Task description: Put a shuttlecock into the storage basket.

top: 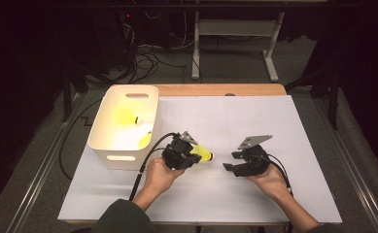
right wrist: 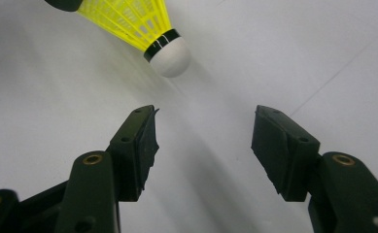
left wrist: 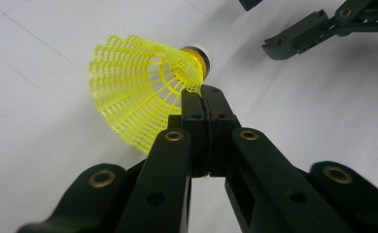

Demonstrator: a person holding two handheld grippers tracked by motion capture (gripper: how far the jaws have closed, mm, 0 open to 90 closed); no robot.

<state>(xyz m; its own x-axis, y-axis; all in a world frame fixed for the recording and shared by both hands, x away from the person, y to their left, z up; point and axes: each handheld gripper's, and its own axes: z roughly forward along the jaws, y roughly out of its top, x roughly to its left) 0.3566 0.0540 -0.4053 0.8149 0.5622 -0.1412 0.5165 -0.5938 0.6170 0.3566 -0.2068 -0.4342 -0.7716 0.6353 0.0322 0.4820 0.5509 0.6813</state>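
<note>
Forearms and hands entered from the near edge of the white table (top: pixel 274 116); dark sleeve on the left arm.

Left gripper (top: pixel 192 156): jaws clenched on the rim of a yellow shuttlecock's (top: pixel 202 153) mesh skirt, pads pinching the plastic lattice beside the neck in the left gripper view (left wrist: pixel 204 94). Shuttlecock (left wrist: pixel 138 87) carried near mid-table, white cork tip pointed toward the right gripper, skirt flared to the other side.

Right gripper (top: pixel 229 166): released, jaws spread wide, nothing between the pads. Seen in the right gripper view (right wrist: pixel 203 141) aimed at the shuttlecock (right wrist: pixel 143 24), cork tip just beyond the fingertips, apart from them.

White plastic bin (top: pixel 110 155) with cut-out handles: stood at the table's left side, just beside the left gripper. Inside, two more yellow shuttlecocks (top: pixel 126 117), one lying mid-floor, the other against the near right wall.

Wooden table edge (top: pixel 215 90) beyond the white surface. Farther off: cables on grey floor, white desk frame (top: pixel 235 29).
</note>
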